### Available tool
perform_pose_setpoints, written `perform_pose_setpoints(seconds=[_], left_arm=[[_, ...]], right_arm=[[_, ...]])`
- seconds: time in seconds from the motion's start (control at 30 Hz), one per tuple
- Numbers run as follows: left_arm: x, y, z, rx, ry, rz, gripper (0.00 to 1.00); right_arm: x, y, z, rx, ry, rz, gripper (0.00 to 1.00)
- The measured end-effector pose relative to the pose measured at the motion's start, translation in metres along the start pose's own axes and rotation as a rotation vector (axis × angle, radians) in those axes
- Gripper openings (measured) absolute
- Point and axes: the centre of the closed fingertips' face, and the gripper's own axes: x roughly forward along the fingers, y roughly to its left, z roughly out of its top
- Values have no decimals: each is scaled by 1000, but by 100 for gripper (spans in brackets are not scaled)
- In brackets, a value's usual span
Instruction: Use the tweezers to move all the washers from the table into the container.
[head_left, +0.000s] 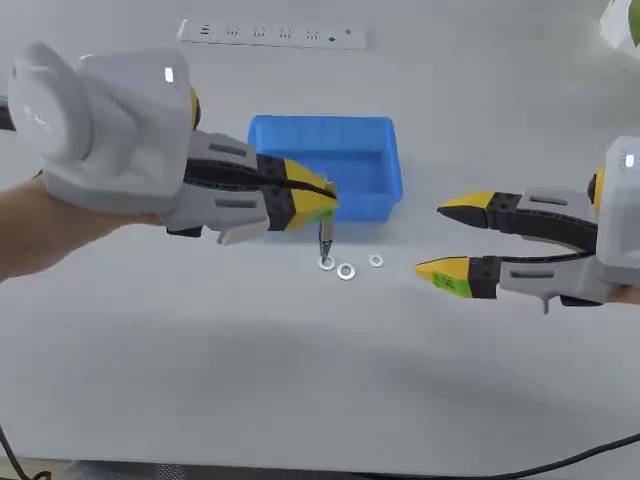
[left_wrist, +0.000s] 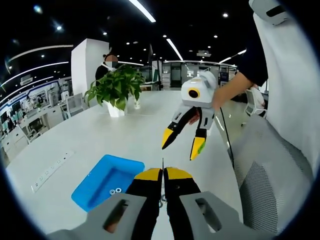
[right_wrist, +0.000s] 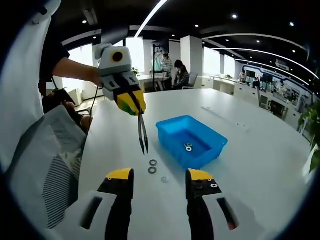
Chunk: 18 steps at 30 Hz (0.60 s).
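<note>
My left gripper (head_left: 325, 200) is shut on slim metal tweezers (head_left: 325, 238) that point down, their tips just above a washer (head_left: 327, 263). Two more washers (head_left: 346, 271) (head_left: 375, 261) lie beside it on the white table. Just behind them stands the blue container (head_left: 325, 125); the right gripper view shows washers (right_wrist: 188, 146) inside it. My right gripper (head_left: 445, 240) hovers open to the right of the washers with nothing between its jaws. In the right gripper view the tweezers (right_wrist: 142, 132) hang over the table washers (right_wrist: 153, 162), left of the container (right_wrist: 172, 142).
A white power strip (head_left: 272, 34) lies at the table's far edge. A black cable (head_left: 560, 465) runs along the near right edge. A potted plant (left_wrist: 116, 87) stands further down the table. People sit in the background (right_wrist: 177, 72).
</note>
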Motion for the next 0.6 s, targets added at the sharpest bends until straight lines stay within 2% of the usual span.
perform_pose_setpoints(seconds=[0.07,0.2,0.4,0.6], left_arm=[[1,-1,-1,3,4,-8,5],[2,-4,-4,4,4,-13,5],[3,-5,-5,24,-8,-14,5],[7,-5,-10,47,-10,-23,5]], right_arm=[[1,2,-3,6,4,7,47],[3,6,1,19,-26,15,56],[7,13,0,21,-22,31,60],[8,19,-1,33,-25,43,59]])
